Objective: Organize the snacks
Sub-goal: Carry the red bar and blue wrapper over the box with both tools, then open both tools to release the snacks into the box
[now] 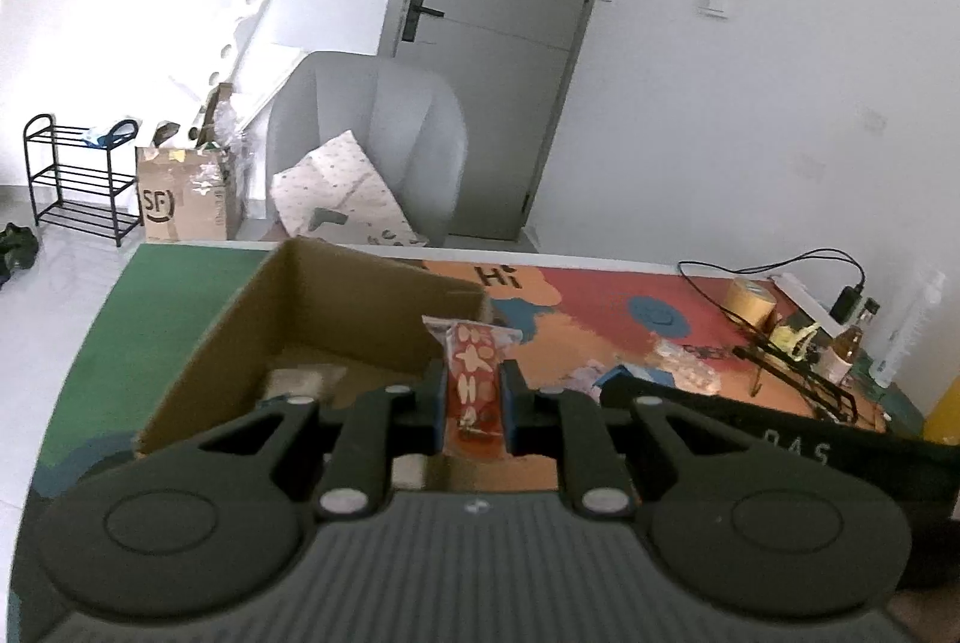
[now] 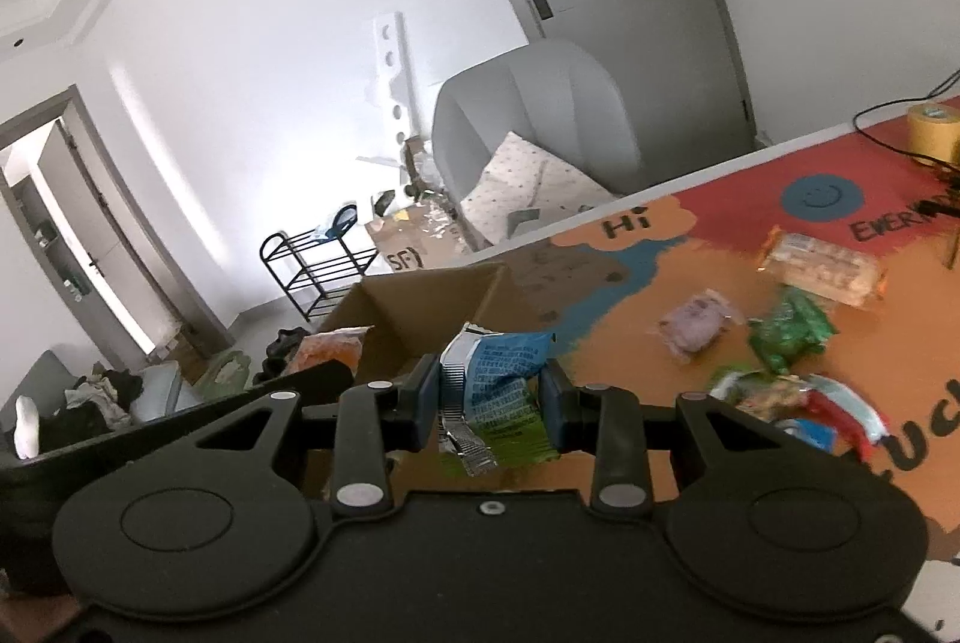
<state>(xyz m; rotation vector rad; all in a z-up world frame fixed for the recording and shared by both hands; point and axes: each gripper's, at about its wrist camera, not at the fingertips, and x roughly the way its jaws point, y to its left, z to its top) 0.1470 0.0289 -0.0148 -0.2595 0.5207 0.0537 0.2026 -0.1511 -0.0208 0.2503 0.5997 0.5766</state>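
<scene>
In the left wrist view, my left gripper (image 1: 472,391) is shut on a slim red snack packet (image 1: 474,373) with pale shapes printed on it. It hangs beside the right wall of an open cardboard box (image 1: 312,319), which holds a pale packet (image 1: 297,382). My right gripper (image 2: 489,391) is shut on a blue and green snack bag (image 2: 501,391), held up near the same cardboard box (image 2: 420,307). An orange packet (image 2: 327,349) shows at the box's left side. Loose snacks lie on the table to the right: a clear cracker pack (image 2: 819,268), a purple packet (image 2: 699,325), a green packet (image 2: 789,331).
The colourful mat (image 1: 600,301) covers the table. At its far right stand a tape roll (image 1: 750,304), a charger with cable (image 1: 846,298) and bottles. The other gripper's black body (image 1: 750,433) lies right of mine. Beyond the table are a grey armchair (image 1: 384,132), a box and a shoe rack.
</scene>
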